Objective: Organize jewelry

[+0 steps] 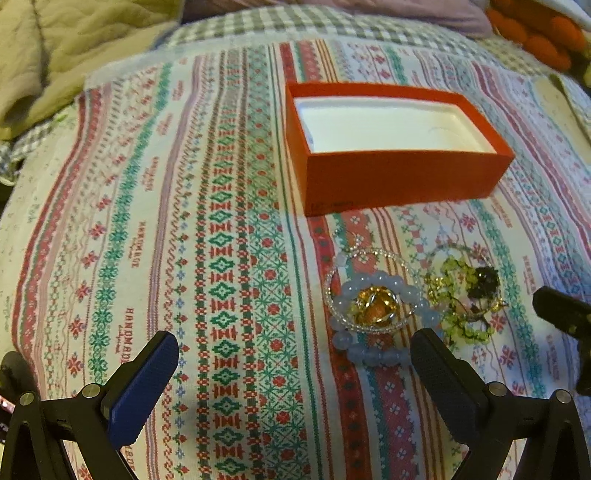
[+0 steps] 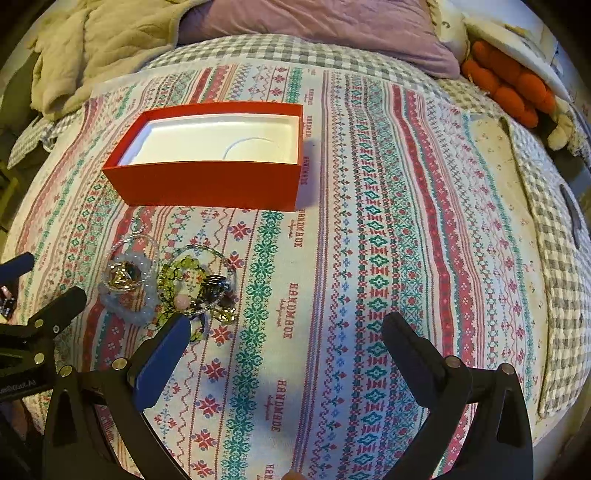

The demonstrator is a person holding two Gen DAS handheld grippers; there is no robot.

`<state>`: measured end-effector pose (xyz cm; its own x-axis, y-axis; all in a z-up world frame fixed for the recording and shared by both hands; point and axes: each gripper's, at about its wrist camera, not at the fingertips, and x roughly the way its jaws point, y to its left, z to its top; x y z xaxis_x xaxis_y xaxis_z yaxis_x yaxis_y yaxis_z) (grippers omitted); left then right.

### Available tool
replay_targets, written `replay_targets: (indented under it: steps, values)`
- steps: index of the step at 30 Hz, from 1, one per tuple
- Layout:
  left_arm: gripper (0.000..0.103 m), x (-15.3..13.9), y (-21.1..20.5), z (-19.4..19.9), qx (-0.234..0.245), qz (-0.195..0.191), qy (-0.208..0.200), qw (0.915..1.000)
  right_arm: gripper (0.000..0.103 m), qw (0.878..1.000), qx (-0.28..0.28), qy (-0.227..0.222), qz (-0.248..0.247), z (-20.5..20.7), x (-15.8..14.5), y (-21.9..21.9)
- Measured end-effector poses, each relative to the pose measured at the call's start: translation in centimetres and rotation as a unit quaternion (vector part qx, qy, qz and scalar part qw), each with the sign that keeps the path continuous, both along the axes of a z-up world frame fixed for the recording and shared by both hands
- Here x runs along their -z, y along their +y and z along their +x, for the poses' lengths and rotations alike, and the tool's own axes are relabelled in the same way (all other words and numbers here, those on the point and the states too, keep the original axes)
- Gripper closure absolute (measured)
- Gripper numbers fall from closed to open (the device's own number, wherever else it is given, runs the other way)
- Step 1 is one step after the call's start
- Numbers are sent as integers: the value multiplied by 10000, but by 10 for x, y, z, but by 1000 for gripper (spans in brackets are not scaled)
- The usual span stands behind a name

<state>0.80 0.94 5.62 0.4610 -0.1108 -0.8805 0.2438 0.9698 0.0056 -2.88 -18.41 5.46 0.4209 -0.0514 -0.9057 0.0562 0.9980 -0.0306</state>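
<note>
Scene was a bed covered by a patterned cloth (image 2: 369,229) printed with "HANDMADE" stripes. An open red box (image 2: 210,184) with a white lining sat on the cloth, nothing visible inside it. In front of the box lay the jewelry in a small cluster: a pale blue bead bracelet (image 1: 373,354) ringed a gold piece (image 1: 373,306), with a clear bead strand (image 1: 369,254) looped around them. Just beside, on the right in the left wrist view, a green bead bracelet (image 1: 465,332) tangled with dark beads (image 1: 484,284) and a pink bead (image 2: 183,300).

Left gripper (image 1: 295,354) hung over the cloth with fingers spread wide, holding nothing; its right finger sat near the blue bracelet, contact not clear. Right gripper (image 2: 286,332) also had fingers wide apart and held nothing; its left finger, with a blue pad (image 2: 159,365), was at the edge of the green beads, touching or not couldn't be told.

Behind the cloth: checked bedding (image 2: 280,48), a beige quilt (image 2: 99,44), a purple pillow (image 2: 325,26), an orange plush item (image 2: 509,85).
</note>
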Motion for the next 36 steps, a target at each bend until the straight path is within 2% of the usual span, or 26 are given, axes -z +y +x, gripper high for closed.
replay_targets:
  steps: [2,5,8,10,11,14,17,19,20,24,28,36]
  values:
    - [0,0,2,5,-3,49,78,10000,0,9996,-55,162,246,4,-1,-3]
    - [0,-2,6,13,21,99,72,9999,0,9989,-115,120,449,10,-3,-7]
    - [1,-2,14,23,21,-132,288,9995,0,9991,-164,111,385,18,-5,-10]
    - [5,0,16,31,60,-261,432,9987,3,9983,-178,324,441,25,-5,-13]
    - [7,1,18,34,76,-342,506,9981,6,9968,-191,564,537,29,-3,-15]
    - [19,4,21,45,78,-678,663,9955,20,9929,-174,842,825,40,2,-19]
    - [28,9,18,53,210,-973,872,9912,33,9906,-223,824,1070,47,6,-17]
    - [44,12,14,56,278,-1068,1003,9888,41,9898,-253,861,1106,51,9,-15]
    - [48,15,11,58,320,-1112,1088,9873,46,9895,-264,890,1109,53,10,-14]
    - [66,23,1,64,353,-1053,1177,9868,61,9890,-305,962,1086,62,16,-10]
    - [74,29,-7,68,368,-935,1191,9878,67,9888,-282,1033,1039,71,21,-10]
    - [75,39,-31,83,524,-659,1221,9889,68,9883,-371,1139,945,84,36,2]
